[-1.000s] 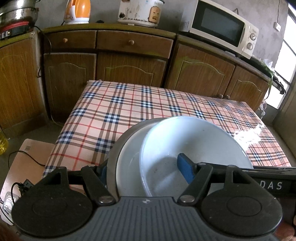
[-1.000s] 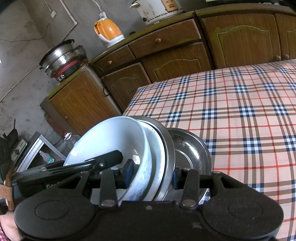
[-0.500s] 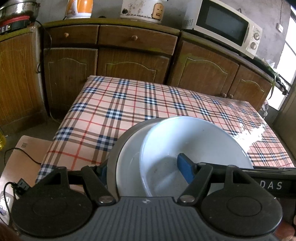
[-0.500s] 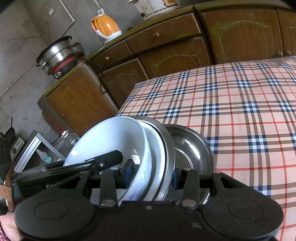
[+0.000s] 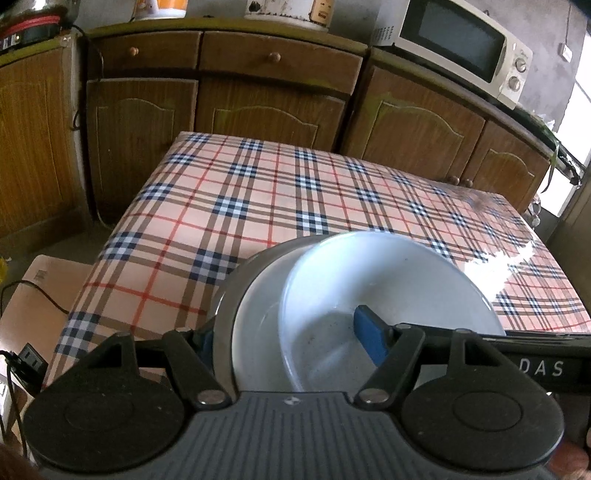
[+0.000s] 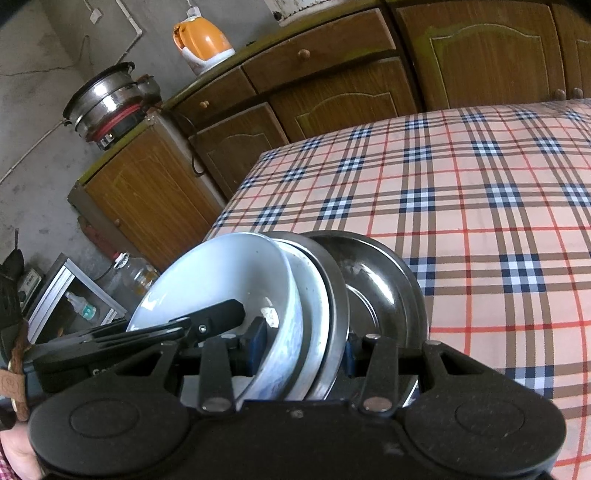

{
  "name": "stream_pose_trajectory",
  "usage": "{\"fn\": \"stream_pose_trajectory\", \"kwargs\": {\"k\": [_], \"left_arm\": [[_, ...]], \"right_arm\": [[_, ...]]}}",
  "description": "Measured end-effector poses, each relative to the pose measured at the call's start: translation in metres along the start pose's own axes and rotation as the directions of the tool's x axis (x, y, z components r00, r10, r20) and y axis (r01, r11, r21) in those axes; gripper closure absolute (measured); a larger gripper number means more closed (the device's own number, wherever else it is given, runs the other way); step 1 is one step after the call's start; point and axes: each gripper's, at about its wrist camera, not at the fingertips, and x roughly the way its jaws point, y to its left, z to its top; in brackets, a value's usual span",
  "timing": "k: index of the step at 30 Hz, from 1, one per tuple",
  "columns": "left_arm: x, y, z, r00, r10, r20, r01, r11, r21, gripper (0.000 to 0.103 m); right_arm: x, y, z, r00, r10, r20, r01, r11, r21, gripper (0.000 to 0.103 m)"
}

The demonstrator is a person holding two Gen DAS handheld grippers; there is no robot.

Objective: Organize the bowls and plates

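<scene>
Both grippers hold one stack of dishes above the near edge of the plaid-covered table (image 5: 280,206). The stack is a white bowl (image 5: 388,280) nested in a second white bowl (image 5: 258,317) inside a steel plate (image 5: 225,295). My left gripper (image 5: 288,339) is shut across the stack's rim. In the right wrist view the white bowl (image 6: 221,280), the second white bowl (image 6: 314,295), the steel plate (image 6: 338,295) and a further steel dish (image 6: 376,280) stand on edge. My right gripper (image 6: 303,350) is shut on the stack.
Wooden cabinets (image 5: 266,92) stand behind the table, carrying a microwave (image 5: 454,44), a rice cooker (image 5: 291,11) and an orange kettle (image 6: 201,40). A steel pot (image 6: 107,103) sits on a side cabinet. A glass bottle (image 6: 129,277) and a cardboard box (image 5: 33,302) sit on the floor.
Both grippers have moved with the stack, so the table and cabinets appear lower and nearer in the views. The grip on the stack has not changed.
</scene>
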Motion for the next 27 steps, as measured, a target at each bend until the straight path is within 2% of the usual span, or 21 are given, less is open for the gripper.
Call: {"fn": "stream_pose_trajectory", "kwargs": {"k": [27], "left_arm": [[0.026,0.001,-0.006,1.0,0.016,-0.027,-0.016,1.0,-0.01,0.029]], "right_arm": [[0.021,-0.02,-0.002,1.0,0.002,-0.029,-0.002,1.0,0.017,0.054]]}}
